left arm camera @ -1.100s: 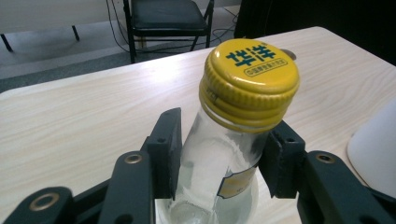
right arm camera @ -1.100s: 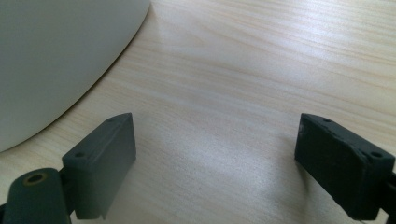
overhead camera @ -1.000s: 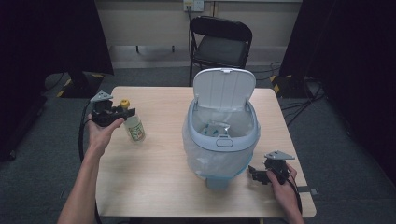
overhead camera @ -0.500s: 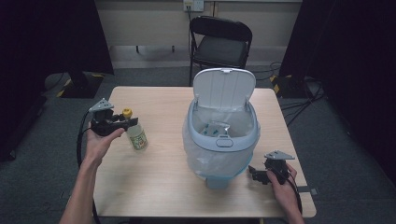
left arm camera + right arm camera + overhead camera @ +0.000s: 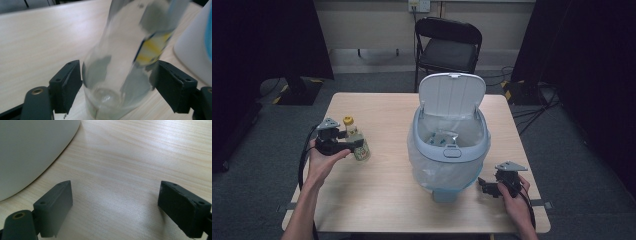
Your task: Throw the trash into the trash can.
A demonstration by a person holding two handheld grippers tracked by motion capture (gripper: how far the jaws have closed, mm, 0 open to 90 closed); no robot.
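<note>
The left gripper (image 5: 354, 145) has just been opening around the clear, yellow-capped glass bottle (image 5: 356, 141), releasing it on the light wooden table (image 5: 382, 195); next, withdraw cleanly without tipping it

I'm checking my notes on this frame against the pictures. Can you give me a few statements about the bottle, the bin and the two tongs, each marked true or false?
1. The bin's lid stands open. True.
2. The bottle lies inside the bin. False: it sits on the table, left of the bin.
3. The left tongs have just been opening, the bottle between their jaws with gaps at both sides. True.
4. The right tongs hold a cap. False: they are open over bare table with nothing between them.
5. The bottle has a yellow cap. True.
</note>
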